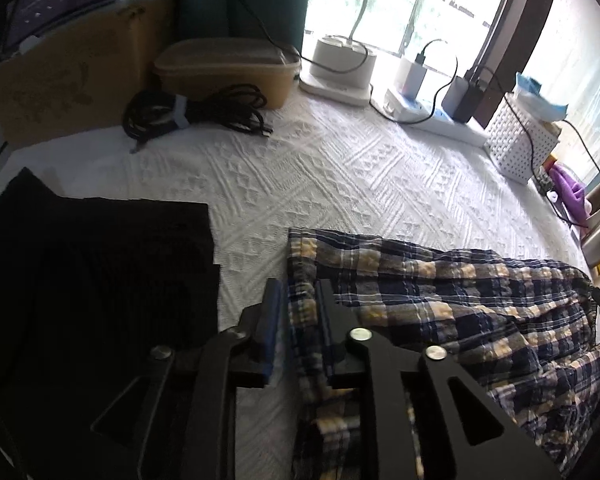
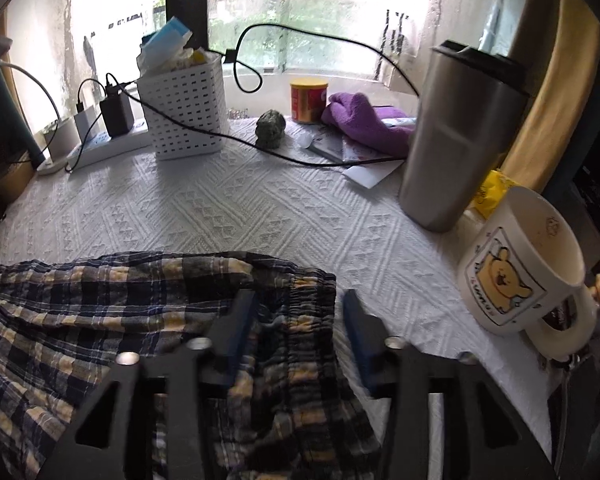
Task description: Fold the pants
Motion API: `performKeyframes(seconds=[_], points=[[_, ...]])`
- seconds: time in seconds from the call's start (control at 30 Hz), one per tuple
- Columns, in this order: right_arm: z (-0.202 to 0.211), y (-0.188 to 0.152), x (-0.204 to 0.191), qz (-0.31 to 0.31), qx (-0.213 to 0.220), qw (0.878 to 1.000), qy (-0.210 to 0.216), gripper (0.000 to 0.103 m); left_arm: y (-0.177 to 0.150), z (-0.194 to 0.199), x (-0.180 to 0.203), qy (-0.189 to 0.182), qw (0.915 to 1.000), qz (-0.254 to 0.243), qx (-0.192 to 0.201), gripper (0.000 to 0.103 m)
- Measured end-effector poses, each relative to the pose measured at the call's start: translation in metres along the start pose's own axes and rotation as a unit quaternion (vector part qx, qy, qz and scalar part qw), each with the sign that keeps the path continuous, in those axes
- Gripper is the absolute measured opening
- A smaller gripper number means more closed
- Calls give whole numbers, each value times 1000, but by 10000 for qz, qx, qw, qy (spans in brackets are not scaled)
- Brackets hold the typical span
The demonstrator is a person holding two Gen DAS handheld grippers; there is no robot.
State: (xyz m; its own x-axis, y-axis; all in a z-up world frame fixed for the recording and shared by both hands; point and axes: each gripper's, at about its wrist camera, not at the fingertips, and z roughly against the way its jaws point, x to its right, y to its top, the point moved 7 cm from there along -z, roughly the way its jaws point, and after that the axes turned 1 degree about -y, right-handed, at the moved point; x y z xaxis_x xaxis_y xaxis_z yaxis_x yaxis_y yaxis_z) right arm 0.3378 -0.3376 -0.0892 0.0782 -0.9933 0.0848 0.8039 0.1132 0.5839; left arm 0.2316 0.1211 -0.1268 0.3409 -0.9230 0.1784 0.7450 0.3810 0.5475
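Plaid pants [image 1: 440, 300]: left tool [image 1: 298, 300] slightly parted, right tool [image 2: 298, 312] wide; both apparently gripping nothing.

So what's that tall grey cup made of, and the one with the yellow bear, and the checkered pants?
The tall tumbler looks like brushed steel: dull grey sheen, with a dark lid that is probably plastic. The bear mug looks like glazed ceramic: glossy cream surface, thick rim. The plaid pants look like thin woven cotton, maybe seersucker, since the cloth is puckered and matte.

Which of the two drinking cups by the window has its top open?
The white mug with the yellow bear picture is open; the taller steel tumbler beside it wears a black lid.
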Motion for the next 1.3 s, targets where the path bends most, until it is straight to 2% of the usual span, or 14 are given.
performKeyframes(seconds=[0.03,0.07,0.3,0.43,0.53,0.73,0.9,0.93,1.0,1.07,1.1,1.13,1.23,1.3], points=[[6,-1,2,-34,69,10000,8,76,-1,5,-2,-9,10000,11,42,29],[11,-1,3,-63,122,9999,21,77,-1,10,-3,-27,10000,26,73,33],[44,-13,12,-167,296,9994,26,77,-20,38,-1,-178,9997,-36,155,45],[58,-26,18,-224,347,9991,50,77,-42,45,6,-364,9992,-161,32,49],[67,-37,21,-265,361,9990,64,77,-58,44,10,-486,9985,-232,-137,60],[79,-61,26,-371,326,9987,118,77,-84,39,16,-611,9968,-340,-393,62],[89,-82,30,-416,259,9987,115,77,-92,50,31,-785,9948,-617,-181,61],[91,-85,31,-430,248,9987,109,77,-94,51,37,-856,9937,-701,-146,60],[96,-93,34,-465,249,9985,111,77,-97,52,44,-884,9925,-838,-51,42],[101,-99,37,-504,244,9984,124,77,-98,50,46,-849,9920,-932,4,15],[104,-103,38,-514,250,9983,133,77,-98,49,47,-845,9918,-956,11,10],[106,-106,38,-515,252,9982,146,77,-100,51,49,-867,9914,-974,40,1],[115,-117,38,-459,260,9984,220,76,-101,62,46,-843,9914,-966,243,0],[120,-122,35,-367,277,9985,288,72,-100,72,41,-826,9914,-947,357,0]])
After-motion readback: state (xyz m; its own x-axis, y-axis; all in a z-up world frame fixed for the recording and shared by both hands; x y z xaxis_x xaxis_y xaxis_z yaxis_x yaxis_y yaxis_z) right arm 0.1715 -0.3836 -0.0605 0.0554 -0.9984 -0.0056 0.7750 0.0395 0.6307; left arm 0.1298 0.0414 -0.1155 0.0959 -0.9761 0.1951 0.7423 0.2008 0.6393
